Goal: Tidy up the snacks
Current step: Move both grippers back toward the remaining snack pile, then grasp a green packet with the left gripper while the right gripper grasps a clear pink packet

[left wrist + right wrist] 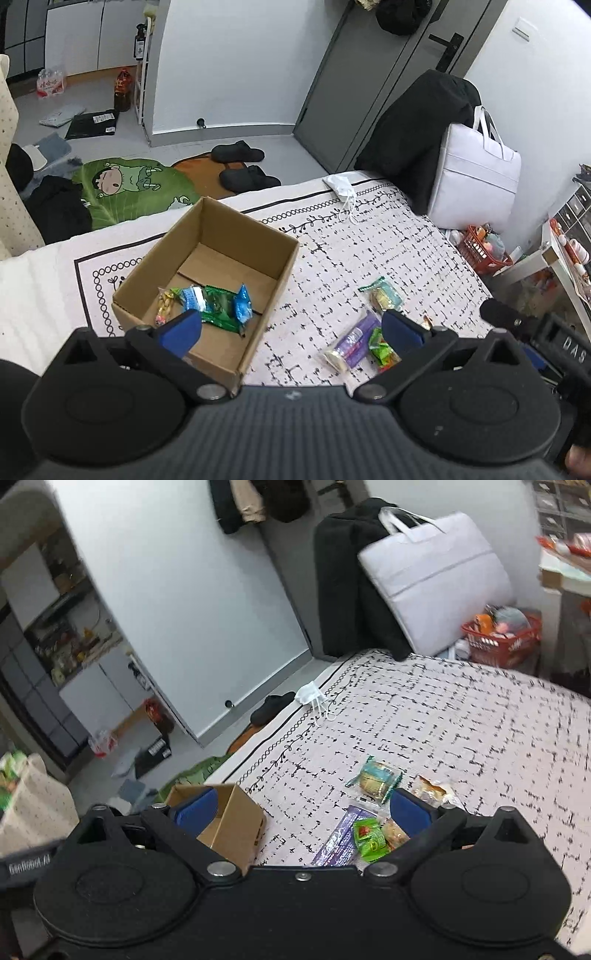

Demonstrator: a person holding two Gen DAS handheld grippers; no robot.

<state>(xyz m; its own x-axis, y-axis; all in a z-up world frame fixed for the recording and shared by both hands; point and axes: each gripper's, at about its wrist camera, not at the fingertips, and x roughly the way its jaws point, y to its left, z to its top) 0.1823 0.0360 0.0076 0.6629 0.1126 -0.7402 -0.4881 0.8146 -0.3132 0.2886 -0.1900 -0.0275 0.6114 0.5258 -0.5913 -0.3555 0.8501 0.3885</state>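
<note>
- My left tool (291,328) has its blue-padded fingers spread wide and holds nothing; it hangs over the near edge of the cardboard box (258,236).
- My right tool (303,808) is also spread wide and holds nothing, above the loose snacks.
- The box is plain brown corrugated card, rectangular, with an open top. Inside lie a shiny green packet (218,304), crinkled blue wrappers (242,301) and a small yellow pack (164,304).
- Beside the box, on the bed cover (369,254), lie a purple wrapper (354,341), a bright green sachet (369,838) and a clear cake pack (376,779).
- The cover is white quilted cloth with black dashes.
- A white face mask (338,184) lies near the far edge, and a white padded bag (476,177) leans on the wall.
</note>
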